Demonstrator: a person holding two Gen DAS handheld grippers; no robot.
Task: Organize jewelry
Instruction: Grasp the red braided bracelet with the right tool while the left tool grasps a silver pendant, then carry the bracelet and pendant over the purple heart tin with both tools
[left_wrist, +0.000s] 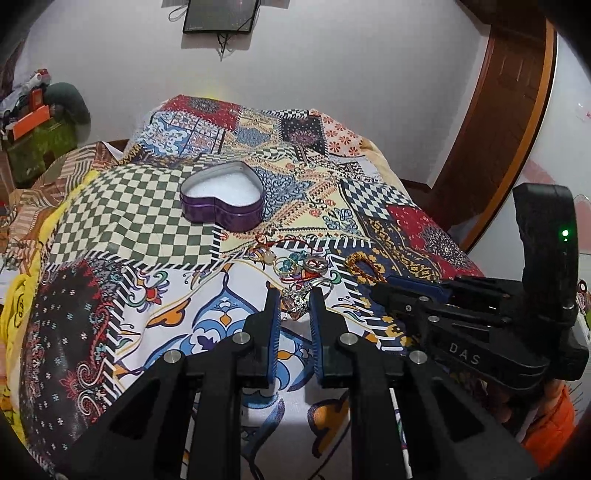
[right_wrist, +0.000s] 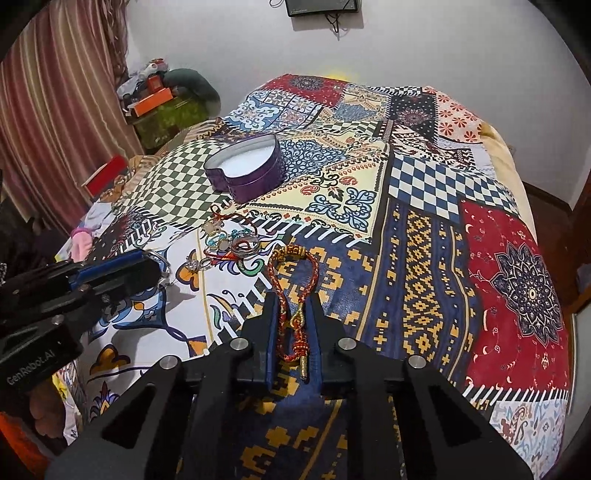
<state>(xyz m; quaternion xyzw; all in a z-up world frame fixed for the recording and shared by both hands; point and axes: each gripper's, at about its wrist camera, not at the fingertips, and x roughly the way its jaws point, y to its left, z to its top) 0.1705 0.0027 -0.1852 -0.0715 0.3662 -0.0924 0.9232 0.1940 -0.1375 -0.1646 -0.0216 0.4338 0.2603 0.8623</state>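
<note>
Lying between closed jaws: braided bracelet (right_wrist: 291, 295)

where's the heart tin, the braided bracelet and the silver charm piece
heart tin (left_wrist: 229, 216): left wrist view, on its purple side wall
braided bracelet (right_wrist: 276, 280): right wrist view, on its red and gold cord
silver charm piece (left_wrist: 297, 300): left wrist view, on the metal cluster

Red-gold braided bracelet (right_wrist: 291, 291) lying on bedspread.

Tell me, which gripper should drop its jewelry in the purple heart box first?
Probably the left gripper. It is shut on a silver charm, and the open heart box sits almost straight ahead. The right gripper holds the red-and-gold braided bracelet but stands farther off to the side.
</note>
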